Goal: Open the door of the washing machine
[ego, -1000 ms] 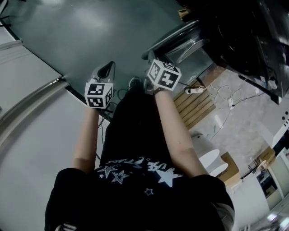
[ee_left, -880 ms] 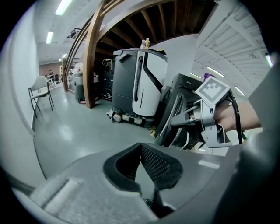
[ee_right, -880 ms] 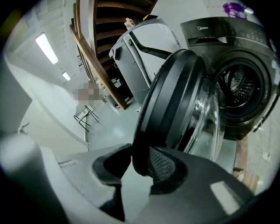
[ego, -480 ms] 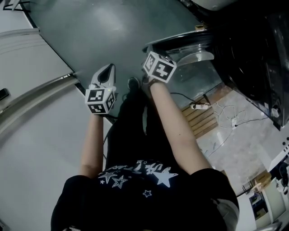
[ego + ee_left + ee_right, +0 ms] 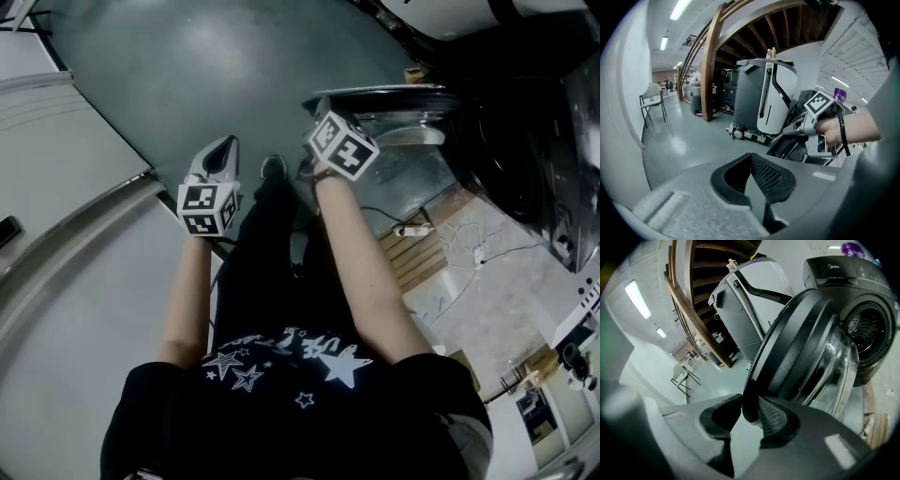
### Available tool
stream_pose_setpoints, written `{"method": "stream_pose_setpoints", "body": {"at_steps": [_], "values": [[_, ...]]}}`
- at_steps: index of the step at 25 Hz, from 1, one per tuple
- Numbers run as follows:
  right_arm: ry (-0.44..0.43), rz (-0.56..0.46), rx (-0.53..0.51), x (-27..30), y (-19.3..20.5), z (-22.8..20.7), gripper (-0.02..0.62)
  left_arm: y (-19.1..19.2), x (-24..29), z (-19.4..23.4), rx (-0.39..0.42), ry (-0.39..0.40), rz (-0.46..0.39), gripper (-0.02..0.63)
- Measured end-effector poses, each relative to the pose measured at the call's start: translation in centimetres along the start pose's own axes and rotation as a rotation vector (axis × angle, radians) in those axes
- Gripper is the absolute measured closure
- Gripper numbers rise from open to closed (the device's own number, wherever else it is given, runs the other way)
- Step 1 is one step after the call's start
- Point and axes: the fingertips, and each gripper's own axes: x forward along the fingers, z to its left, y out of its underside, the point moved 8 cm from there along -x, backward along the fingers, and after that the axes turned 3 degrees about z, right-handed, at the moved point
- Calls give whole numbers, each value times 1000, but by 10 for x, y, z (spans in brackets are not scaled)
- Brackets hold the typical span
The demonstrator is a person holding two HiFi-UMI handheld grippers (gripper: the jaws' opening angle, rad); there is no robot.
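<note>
The black washing machine (image 5: 869,329) stands at the right with its drum showing. Its round door (image 5: 806,348), a dark rim around a glass bowl, stands swung out from the front. My right gripper (image 5: 749,411) is shut on the door's rim, which runs down between its pads. From the head view the door (image 5: 375,94) is seen edge-on, and the right gripper (image 5: 317,111) reaches it from below. My left gripper (image 5: 222,142) hangs over the grey floor left of the door, shut and holding nothing; its tips (image 5: 750,157) meet.
A grey and white floor-cleaning machine (image 5: 764,103) stands behind, beside a slanting wooden beam (image 5: 710,70). A chair (image 5: 652,101) is far left. Under the washer lie a wooden pallet (image 5: 417,251), a power strip (image 5: 412,228) and cables. A pale panel (image 5: 66,281) borders the left.
The right gripper has moved sideways with the door's rim in it, and the door has swung wider. The left gripper drifted along with it, still shut and empty.
</note>
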Motion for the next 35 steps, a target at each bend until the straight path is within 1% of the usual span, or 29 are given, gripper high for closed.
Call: {"method": "stream_pose_setpoints", "body": {"at_steps": [4,10,18,23,28,31,35], "values": [[26,-23,35,17,-15,14,477,-14,10,25,16,30,8,595],[62,-67,75,40,-35,24,477,-31,31,50,33,75,12,595],[99,-112,90,60,-57,34,477,-46,48,73,51,124,22,595],[87,-119,39,73,-69,36,477,-55,54,85,59,132,17,595],[63,-123,-4,74,-78,46,477,-62,54,100,45,131,9,595],[53,-112,-19,64,-78,51,477,-67,53,100,42,141,2,595],[49,-111,-51,38,-78,53,477,-78,48,91,65,162,-11,595]]}}
